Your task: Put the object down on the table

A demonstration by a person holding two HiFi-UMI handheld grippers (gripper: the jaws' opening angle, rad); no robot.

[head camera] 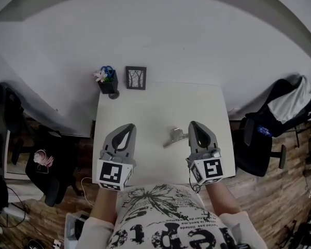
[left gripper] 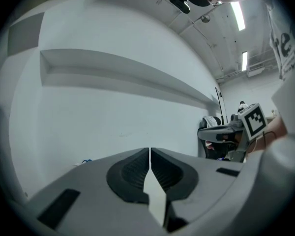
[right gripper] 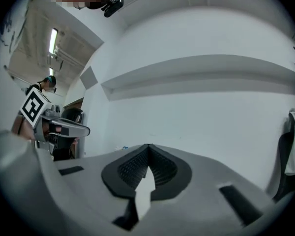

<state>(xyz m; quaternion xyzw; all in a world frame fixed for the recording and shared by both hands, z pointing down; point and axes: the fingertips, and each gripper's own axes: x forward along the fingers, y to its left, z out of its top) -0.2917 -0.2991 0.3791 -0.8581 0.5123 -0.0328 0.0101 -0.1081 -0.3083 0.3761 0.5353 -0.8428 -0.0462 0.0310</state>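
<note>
A small grey metal object (head camera: 174, 136) lies on the white table (head camera: 155, 108), between my two grippers and close to the left side of the right one. Nothing is in the left gripper (head camera: 128, 127), whose jaws are shut, and it is held above the table's near left part. The right gripper (head camera: 193, 124) is also shut and empty, above the near right part. In the left gripper view the jaw tips (left gripper: 150, 149) meet against a bare white wall, and likewise in the right gripper view (right gripper: 148, 146). Neither gripper view shows the object.
A dark pot with flowers (head camera: 108, 82) and a small framed picture (head camera: 136, 78) stand at the table's far edge. A chair with a backpack (head camera: 277, 115) is to the right, another dark chair (head camera: 44, 165) to the left. A white wall lies beyond.
</note>
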